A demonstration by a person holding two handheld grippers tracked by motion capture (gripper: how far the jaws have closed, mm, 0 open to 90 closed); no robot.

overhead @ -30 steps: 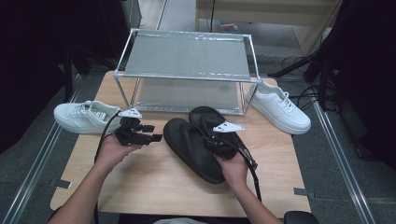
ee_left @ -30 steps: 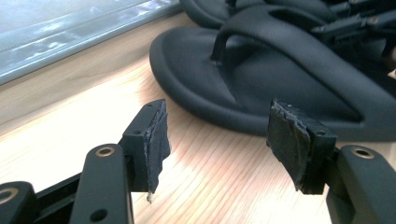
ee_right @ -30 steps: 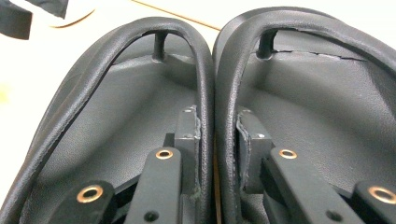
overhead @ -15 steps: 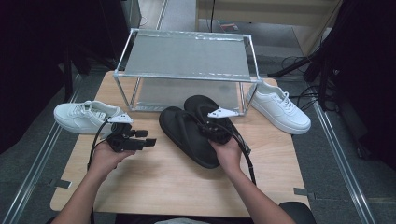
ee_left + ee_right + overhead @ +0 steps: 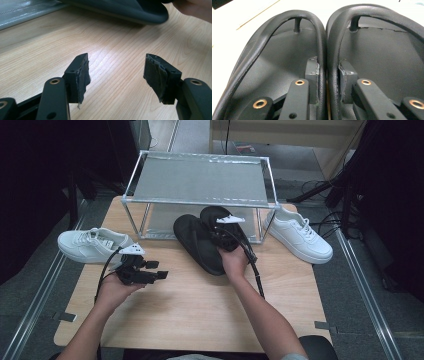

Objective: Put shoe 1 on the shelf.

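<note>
Your right gripper is clenched on the two inner straps of the black flip-flops, pinching the pair together. Since a second ago you have slid them away from you, so the toes now poke under the metal rack; judging by that, shelving is nearly done. Your left gripper hangs released over the table, holding nothing.

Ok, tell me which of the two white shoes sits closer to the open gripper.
The white shoe at the table's left edge. It lies just beyond the left gripper, whose jaws stand open over bare wood; the other white shoe sits at the far right, past the flip-flops.
</note>
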